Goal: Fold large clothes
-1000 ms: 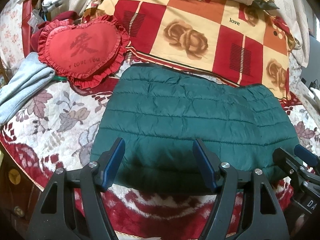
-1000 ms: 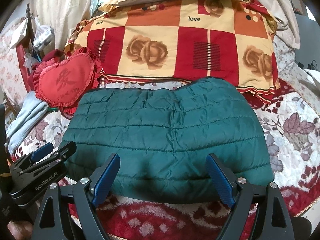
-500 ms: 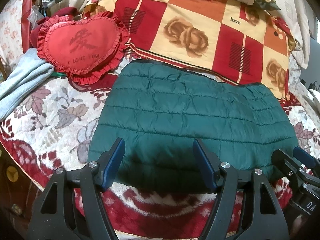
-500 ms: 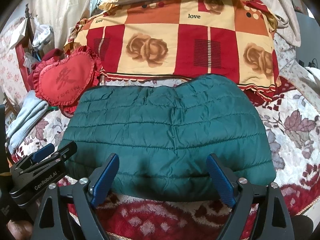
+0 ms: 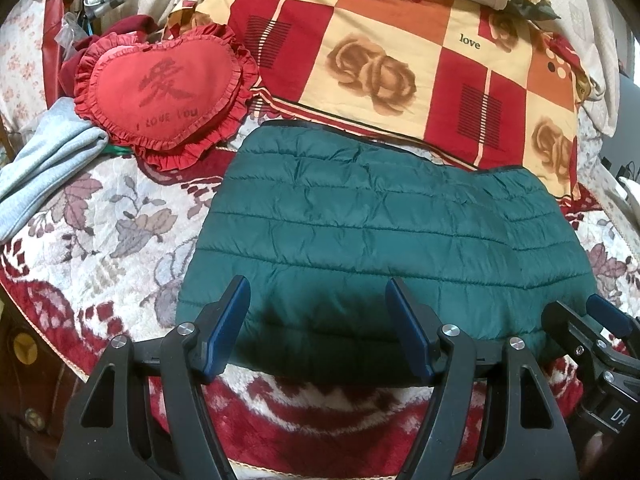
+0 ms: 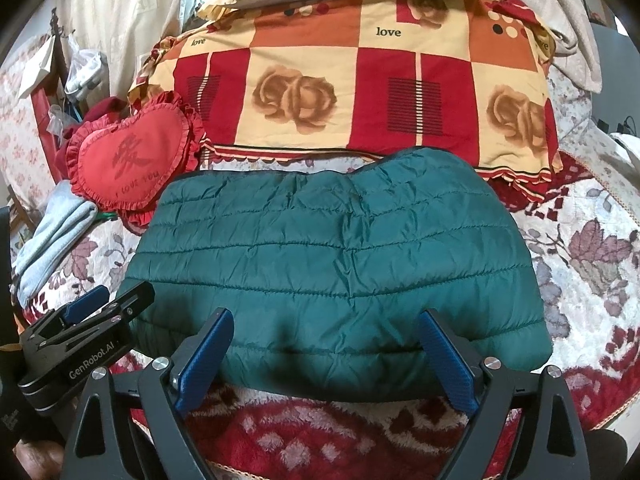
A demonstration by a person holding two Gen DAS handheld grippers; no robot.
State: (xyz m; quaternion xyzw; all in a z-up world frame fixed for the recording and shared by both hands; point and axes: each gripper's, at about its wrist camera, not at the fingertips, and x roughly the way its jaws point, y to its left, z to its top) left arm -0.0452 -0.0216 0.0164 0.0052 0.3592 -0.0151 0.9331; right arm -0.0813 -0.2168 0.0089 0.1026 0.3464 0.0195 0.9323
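With the green quilted puffer jacket lying folded flat on the floral blanket below the rose-print pillow, the left gripper and right gripper hover wide open and empty at its near edge, so each should bite that edge evenly.

Bed w/ floral blanket, checked quilt at back (daylit), heart cushion, pale curtain behind.

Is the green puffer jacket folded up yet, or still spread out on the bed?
Folded. The green puffer jacket lies as a compact padded rectangle on the floral blanket, with no sleeves, collar or zipper showing.
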